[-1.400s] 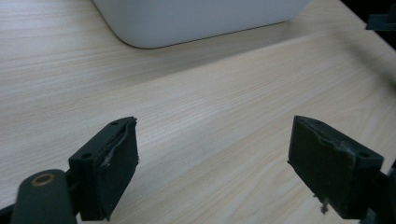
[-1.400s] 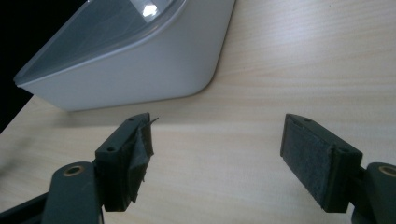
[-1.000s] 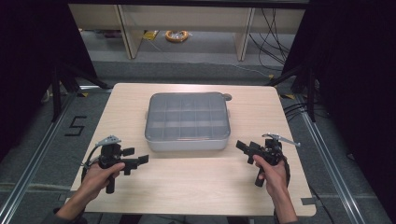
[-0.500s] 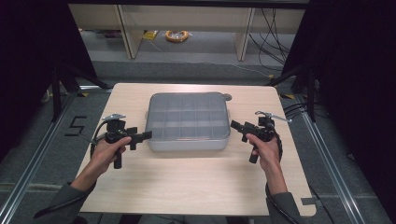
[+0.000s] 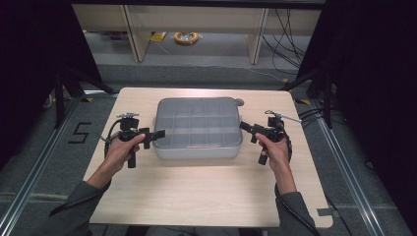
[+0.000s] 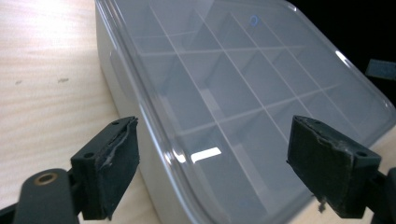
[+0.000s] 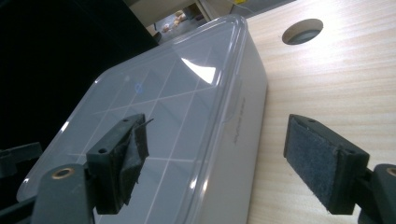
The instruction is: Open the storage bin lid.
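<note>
A translucent grey compartment box [image 5: 199,127] with a clear lid lies shut in the middle of the wooden table [image 5: 206,196]. My left gripper [image 5: 156,133] is at the box's left side, its jaws wide apart. In the left gripper view the box [image 6: 233,79] has its lid edge running between the open pads [image 6: 114,163] of that gripper [image 6: 212,126], which do not press on it. My right gripper [image 5: 244,127] is at the box's right side. Its jaws have just been opening; the box [image 7: 177,107] has its corner edge showing between this gripper's [image 7: 215,121] pads, untouched.
A round hole [image 5: 239,102] is cut in the table just behind the box's right corner; it is also in the right gripper view [image 7: 303,31]. Beyond the table are shelving legs and a yellow cable coil [image 5: 187,37] on the floor.
Both hands have moved forward and inward from the table's front part, and the grippers now flank the box's two short sides. The box has stayed put.
</note>
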`<state>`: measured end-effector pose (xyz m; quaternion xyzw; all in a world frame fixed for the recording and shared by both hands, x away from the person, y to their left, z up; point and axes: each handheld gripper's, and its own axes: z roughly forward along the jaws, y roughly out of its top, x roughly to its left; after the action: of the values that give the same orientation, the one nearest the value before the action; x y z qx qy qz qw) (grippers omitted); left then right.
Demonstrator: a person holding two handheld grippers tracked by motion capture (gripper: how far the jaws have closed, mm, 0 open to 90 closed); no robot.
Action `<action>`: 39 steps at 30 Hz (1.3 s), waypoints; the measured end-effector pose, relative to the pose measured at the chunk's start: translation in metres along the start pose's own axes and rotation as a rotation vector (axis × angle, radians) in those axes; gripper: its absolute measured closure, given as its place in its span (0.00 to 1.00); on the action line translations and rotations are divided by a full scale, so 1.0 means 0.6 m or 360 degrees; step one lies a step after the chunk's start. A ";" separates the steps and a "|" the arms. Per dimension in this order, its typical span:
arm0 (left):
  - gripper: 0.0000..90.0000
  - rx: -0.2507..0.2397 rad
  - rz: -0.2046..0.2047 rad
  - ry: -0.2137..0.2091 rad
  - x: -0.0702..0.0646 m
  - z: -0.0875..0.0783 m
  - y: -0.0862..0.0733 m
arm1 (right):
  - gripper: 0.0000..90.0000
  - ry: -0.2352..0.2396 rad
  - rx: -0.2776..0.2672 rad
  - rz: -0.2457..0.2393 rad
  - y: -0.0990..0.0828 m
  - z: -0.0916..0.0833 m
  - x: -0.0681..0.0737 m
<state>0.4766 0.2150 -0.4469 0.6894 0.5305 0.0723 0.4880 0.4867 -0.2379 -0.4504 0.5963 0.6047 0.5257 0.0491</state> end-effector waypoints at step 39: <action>0.45 0.0025 -0.0174 0.0024 0.059 0.061 0.029 | 0.51 0.0002 0.0036 -0.0109 0.006 0.087 -0.006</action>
<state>0.5256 0.2221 -0.4676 0.6626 0.5716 0.0467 0.4817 0.5259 -0.2114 -0.4729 0.5755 0.6307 0.5172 0.0601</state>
